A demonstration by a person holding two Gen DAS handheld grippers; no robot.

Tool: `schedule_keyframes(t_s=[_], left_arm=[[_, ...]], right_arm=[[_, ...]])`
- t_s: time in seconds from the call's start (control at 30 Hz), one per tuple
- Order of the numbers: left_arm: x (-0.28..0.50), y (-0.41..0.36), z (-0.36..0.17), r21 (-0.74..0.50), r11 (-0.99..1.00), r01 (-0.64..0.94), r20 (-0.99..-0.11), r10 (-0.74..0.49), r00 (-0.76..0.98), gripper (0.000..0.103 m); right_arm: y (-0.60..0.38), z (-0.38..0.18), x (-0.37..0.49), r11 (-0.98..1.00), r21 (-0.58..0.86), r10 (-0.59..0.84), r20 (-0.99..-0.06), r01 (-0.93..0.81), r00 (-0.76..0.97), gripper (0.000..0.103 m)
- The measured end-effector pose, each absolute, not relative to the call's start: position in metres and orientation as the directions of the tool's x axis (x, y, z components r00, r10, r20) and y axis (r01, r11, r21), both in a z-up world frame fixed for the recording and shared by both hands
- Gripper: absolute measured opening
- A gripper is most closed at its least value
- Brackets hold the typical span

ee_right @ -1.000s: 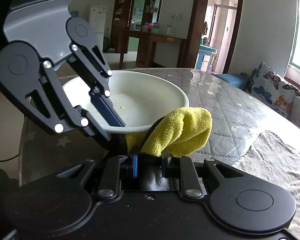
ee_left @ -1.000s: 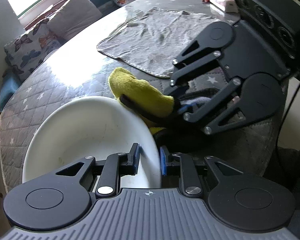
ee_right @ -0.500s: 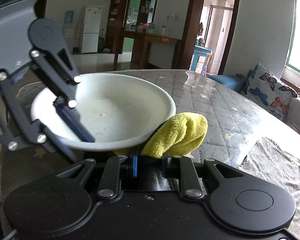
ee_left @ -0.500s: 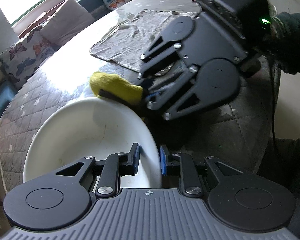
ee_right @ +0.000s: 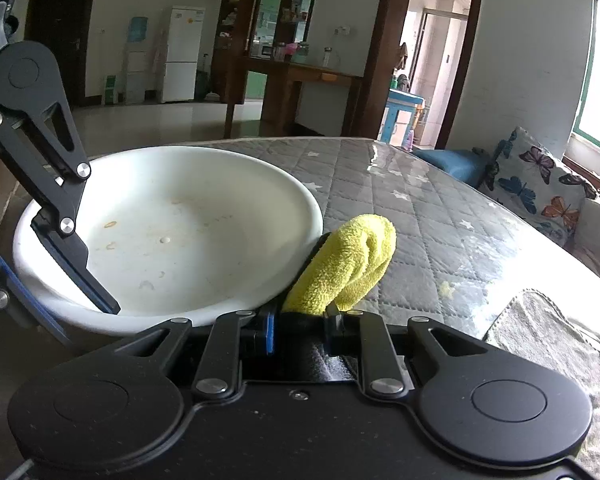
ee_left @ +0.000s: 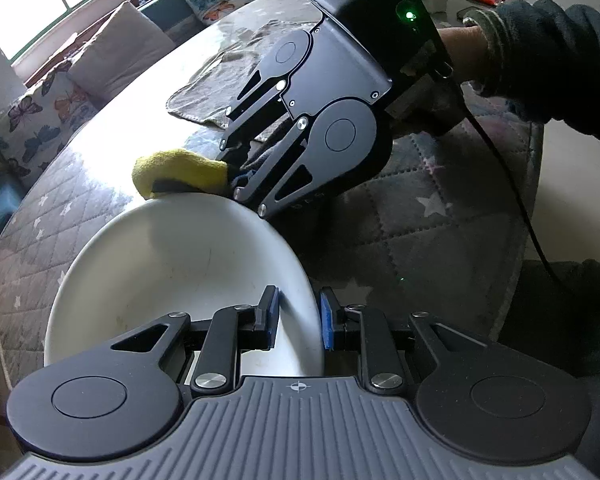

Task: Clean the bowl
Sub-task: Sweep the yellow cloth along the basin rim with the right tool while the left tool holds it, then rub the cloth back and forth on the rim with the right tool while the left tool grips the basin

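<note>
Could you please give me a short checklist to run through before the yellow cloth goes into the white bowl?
1. Left gripper clamps the rim of the wide white ceramic bowl, one finger inside, one outside: ok.
2. Right gripper shut on the fluffy yellow microfibre cloth: ok.
3. Cloth inside the bowl: not ok; it sits at the outer rim.
4. Residue to wipe: ok; brownish specks show on the bowl's inner surface.
5. Bowl resting flat on the grey quilted table cover: cannot tell.
6. Grey towel clear of the bowl: ok.
</note>
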State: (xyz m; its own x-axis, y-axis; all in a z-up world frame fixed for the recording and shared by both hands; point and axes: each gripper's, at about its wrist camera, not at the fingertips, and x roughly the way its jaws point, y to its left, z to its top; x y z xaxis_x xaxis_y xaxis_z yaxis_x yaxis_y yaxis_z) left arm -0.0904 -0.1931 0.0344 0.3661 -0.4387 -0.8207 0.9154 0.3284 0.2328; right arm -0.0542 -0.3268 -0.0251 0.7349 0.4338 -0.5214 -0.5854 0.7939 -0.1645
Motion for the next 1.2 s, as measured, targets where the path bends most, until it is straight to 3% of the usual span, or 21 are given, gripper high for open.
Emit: schedule_keyframes(t_s=[0.63, 1.2], left_arm=[[-0.067, -0.218, 0.033, 0.229, 0.442, 0.867, -0.823, -0.387, 0.415, 0.031], [-0.079, -0.214, 0.034, 0.218, 0.378, 0.9, -0.824, -0.422, 0.377, 0.029]], right_arm=[[-0.33, -0.024, -0.083, 0.788, -0.158, 0.44, -0.532, -0.595, 0.724, 0.022], [-0.332, -0.021, -0.105, 0.767, -0.17, 0.452, -0.541, -0.618, 0.709, 0.022]])
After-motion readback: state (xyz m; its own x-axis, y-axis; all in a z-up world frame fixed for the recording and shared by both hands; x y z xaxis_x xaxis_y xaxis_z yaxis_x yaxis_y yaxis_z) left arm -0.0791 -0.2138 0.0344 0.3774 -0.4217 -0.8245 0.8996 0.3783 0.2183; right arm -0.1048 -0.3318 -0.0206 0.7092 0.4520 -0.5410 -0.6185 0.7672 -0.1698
